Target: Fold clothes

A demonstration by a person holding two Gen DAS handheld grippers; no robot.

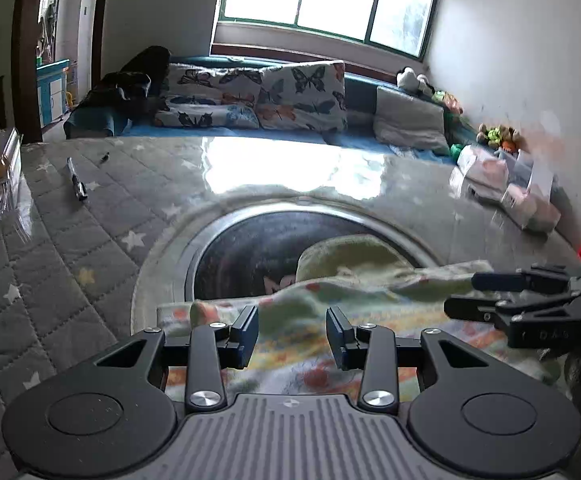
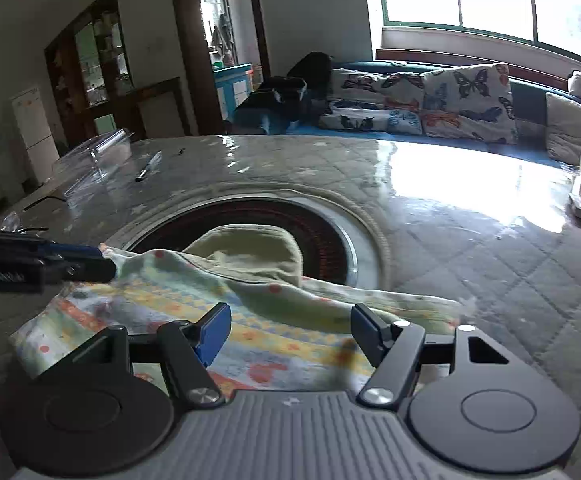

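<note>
Two grippers — left gripper (image 1: 292,336), right gripper (image 2: 290,330) — jaws spread, empty, over the patterned garment (image 2: 266,320).

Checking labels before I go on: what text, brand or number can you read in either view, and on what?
No text reads clearly.
Embossed marking on the right gripper, side of its body: too blurred to read.
White lettering on the left gripper, side of its body: too blurred to read.
Patterned garment: pictures only, no words.

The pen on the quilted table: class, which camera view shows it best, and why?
The left wrist view: the pen lies nearer and larger, left of the round hotplate. The right wrist view shows it smaller and farther off.
</note>
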